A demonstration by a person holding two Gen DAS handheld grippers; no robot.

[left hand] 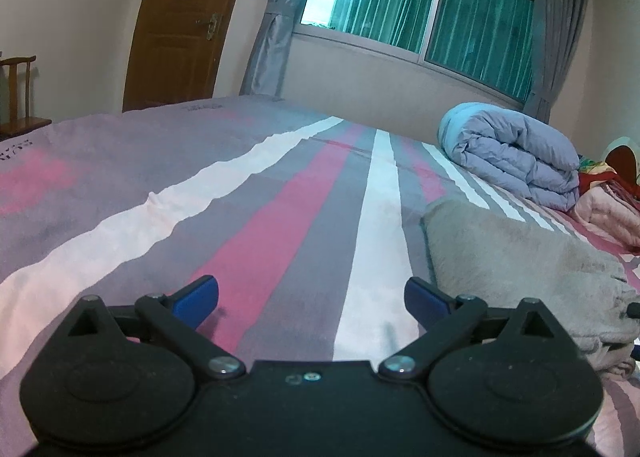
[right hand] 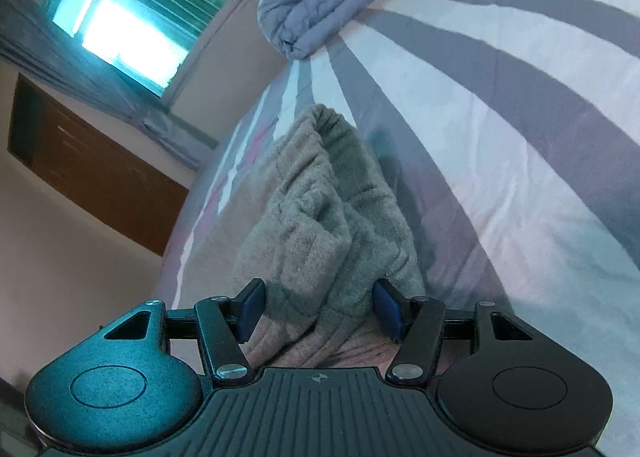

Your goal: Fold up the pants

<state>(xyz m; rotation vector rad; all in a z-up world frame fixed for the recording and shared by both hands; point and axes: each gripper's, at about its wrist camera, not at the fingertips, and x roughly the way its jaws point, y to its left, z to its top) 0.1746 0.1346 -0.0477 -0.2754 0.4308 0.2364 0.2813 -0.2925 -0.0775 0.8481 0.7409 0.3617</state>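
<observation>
The bed (left hand: 280,193) carries a sheet striped in grey, pink and white. Right of the left gripper's fingers (left hand: 198,297) the grey fleece pants (left hand: 512,257) lie bunched on it. Farther ahead, past the pants, sit a folded lilac quilt (left hand: 508,153) and pink bedding (left hand: 608,213).

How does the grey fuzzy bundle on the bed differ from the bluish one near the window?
The grey pants are fuzzy fleece; the blue quilt is smooth and puffy. The pants lie rumpled near the grippers; the quilt sits neatly folded farther off by the wall. The quilt looks bulkier than the pants. Both rest on the striped bedsheet.
</observation>
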